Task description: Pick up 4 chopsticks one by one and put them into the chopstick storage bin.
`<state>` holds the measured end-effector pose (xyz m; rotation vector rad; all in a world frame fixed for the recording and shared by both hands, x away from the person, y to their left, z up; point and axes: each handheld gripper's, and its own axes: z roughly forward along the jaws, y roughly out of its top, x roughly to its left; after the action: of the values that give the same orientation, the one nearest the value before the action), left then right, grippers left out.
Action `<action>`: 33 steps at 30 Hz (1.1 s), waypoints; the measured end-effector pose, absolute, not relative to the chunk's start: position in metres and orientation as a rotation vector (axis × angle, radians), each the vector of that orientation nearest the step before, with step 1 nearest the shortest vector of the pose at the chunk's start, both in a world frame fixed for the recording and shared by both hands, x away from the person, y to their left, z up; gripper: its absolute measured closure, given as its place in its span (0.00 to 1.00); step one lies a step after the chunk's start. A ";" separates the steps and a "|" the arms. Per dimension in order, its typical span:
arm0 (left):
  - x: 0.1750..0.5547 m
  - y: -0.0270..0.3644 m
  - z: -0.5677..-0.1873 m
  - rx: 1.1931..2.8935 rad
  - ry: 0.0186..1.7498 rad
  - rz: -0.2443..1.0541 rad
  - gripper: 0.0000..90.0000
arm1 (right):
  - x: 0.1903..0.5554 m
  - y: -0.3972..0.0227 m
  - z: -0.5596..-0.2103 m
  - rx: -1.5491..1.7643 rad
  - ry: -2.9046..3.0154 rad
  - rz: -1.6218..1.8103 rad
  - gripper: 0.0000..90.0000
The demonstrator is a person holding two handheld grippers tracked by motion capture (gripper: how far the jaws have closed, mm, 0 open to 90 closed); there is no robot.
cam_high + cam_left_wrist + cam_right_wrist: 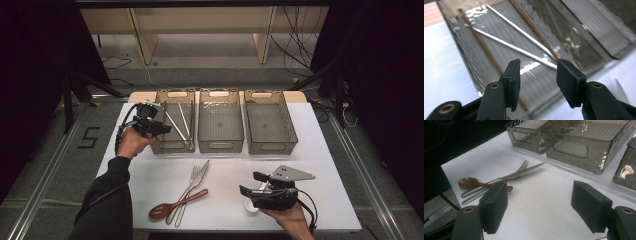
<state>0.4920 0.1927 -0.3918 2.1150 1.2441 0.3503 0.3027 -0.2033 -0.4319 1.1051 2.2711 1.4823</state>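
bins: 3 | chopsticks: seemingly 4, left bin | fork, knife, spoon: 1 each | both hand-held grippers: released

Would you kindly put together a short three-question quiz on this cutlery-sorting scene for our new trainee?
1. True or false: the left gripper has a chopstick clamped between its jaws.
2. Which bin holds the chopsticks: A left bin, B middle bin, C right bin?
3. Name the three utensils lying on the white table in front of the bins.

Key:
1. False: its jaws stand open above the bin with nothing between them.
2. A.
3. A fork, a knife and a brown spoon, lying crossed, left of the right gripper.
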 end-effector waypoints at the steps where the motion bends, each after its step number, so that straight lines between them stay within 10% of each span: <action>1: 0.488 0.192 -0.391 2.114 1.239 0.341 0.57 | 0.303 -0.203 -0.432 1.106 2.269 1.483 0.34; 33: 0.397 0.166 -0.401 2.276 1.043 0.221 0.31 | 0.304 -0.213 -0.433 1.136 2.250 1.489 0.34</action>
<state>0.3966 0.1659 -0.4005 2.2758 1.0427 0.2206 0.3035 -0.2129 -0.4332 1.1357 2.2497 1.4888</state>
